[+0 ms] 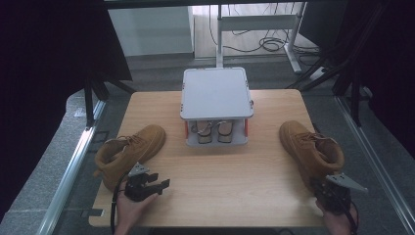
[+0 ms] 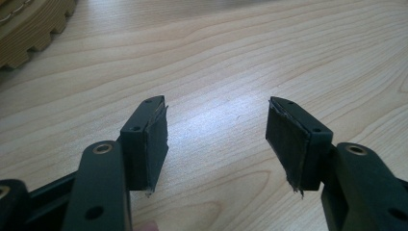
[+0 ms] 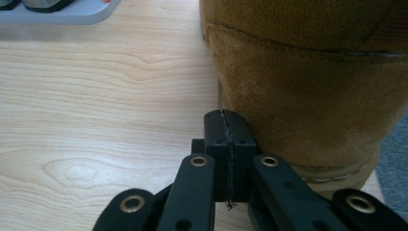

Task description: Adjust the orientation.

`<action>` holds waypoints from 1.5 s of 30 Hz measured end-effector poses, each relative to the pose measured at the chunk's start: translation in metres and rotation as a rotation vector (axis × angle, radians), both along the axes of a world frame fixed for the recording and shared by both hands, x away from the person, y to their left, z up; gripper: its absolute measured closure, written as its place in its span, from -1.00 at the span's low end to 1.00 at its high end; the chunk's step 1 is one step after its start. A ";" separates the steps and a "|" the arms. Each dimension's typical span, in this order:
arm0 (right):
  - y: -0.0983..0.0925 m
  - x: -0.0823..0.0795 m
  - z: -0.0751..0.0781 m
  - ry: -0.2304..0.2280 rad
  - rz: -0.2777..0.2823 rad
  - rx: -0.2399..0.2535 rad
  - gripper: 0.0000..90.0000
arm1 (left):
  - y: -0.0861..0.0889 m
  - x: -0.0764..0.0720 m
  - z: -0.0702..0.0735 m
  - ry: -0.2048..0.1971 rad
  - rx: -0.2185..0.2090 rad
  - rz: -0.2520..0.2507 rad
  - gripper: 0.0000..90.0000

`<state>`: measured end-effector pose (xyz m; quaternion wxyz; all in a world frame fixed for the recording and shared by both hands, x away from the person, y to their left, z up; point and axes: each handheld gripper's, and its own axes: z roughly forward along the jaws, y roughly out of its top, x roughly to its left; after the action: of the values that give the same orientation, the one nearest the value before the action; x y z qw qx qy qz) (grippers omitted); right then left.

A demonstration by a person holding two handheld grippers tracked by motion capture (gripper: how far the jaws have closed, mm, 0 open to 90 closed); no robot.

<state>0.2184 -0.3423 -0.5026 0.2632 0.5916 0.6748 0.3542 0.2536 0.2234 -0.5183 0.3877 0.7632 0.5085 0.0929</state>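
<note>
Two tan suede lace-up boots on wooden table. Right boot (image 1: 312, 152) at right of high view, upright on sole, toe toward frame top, heel near lower right edge. Left boot (image 1: 128, 152) at left, tipped onto side, toe angled toward upper right.

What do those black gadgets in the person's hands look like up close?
Each is a black hand-held tool. The left gripper carries a grey three-cornered plate and a black cable; its two flat arms have brass-ringed holes and end in blocky pads with frayed black facing. The right gripper looks the same, with its own grey plate. No sleeves in view.
</note>
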 end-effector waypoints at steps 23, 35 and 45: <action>-0.031 -0.003 -0.003 -0.028 -0.095 0.041 1.00 | 0.002 0.001 0.000 0.000 0.000 0.006 -0.11; -0.018 -0.003 0.003 -0.049 -0.048 0.042 1.00 | 0.003 0.001 -0.001 0.001 0.003 0.006 -0.11; 0.032 0.007 -0.004 -0.033 0.134 0.046 1.00 | 0.002 0.000 0.000 -0.004 0.000 0.007 -0.12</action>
<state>0.2251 -0.3106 -0.5063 0.2362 0.5450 0.7002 0.3961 0.2538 0.2256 -0.5179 0.3884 0.7614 0.5102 0.0959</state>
